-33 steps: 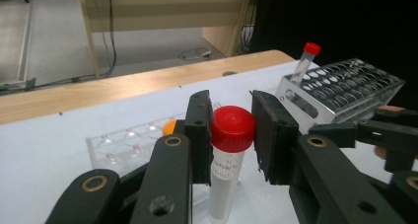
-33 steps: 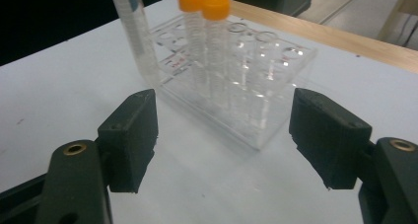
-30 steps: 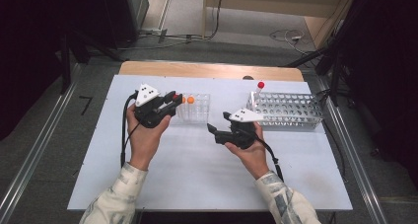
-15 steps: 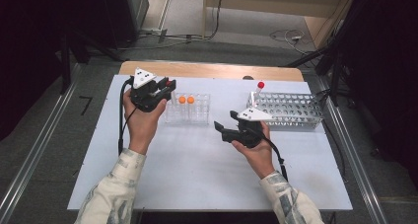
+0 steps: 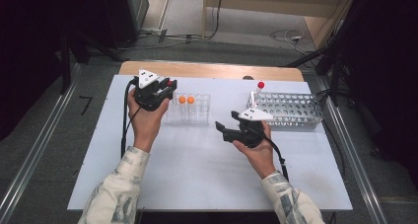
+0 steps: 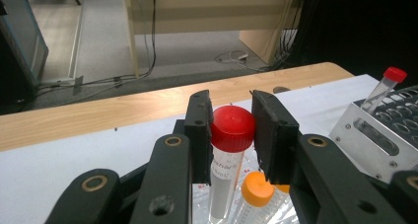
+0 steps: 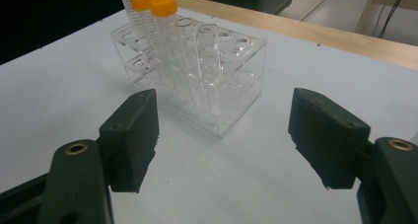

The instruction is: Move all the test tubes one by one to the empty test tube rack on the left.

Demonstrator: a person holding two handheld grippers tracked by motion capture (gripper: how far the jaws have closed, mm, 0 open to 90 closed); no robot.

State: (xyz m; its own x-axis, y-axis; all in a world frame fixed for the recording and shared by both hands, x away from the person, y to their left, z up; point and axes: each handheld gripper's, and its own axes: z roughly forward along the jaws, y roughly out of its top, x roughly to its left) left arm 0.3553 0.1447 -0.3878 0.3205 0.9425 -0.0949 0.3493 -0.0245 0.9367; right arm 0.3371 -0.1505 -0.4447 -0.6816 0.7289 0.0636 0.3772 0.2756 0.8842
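My left gripper (image 6: 230, 130) is shut on a red-capped tube (image 6: 231, 135), pinching it at the cap; in the high view this gripper (image 5: 165, 88) hangs over the left end of the clear plastic rack (image 5: 194, 116). Two orange-capped tubes (image 5: 186, 100) stand in that rack; one orange cap (image 6: 258, 188) shows just below the held tube. My right gripper (image 5: 224, 128) is open and holds nothing, low over the white table right of the clear rack (image 7: 197, 81). Its jaws stand wide apart, pointing at the rack and the orange-capped tubes (image 7: 153, 7).
A metal wire rack (image 5: 288, 110) sits at the right rear with one red-capped tube (image 5: 258, 92) leaning in its left end. The white table (image 5: 197, 174) has a wooden strip (image 5: 207, 70) along its far edge. Beyond it are floor cables and dark furniture.
My left gripper has moved left and toward the far side with the red-capped tube, from over the rack's middle to its left end. The right gripper has barely shifted.
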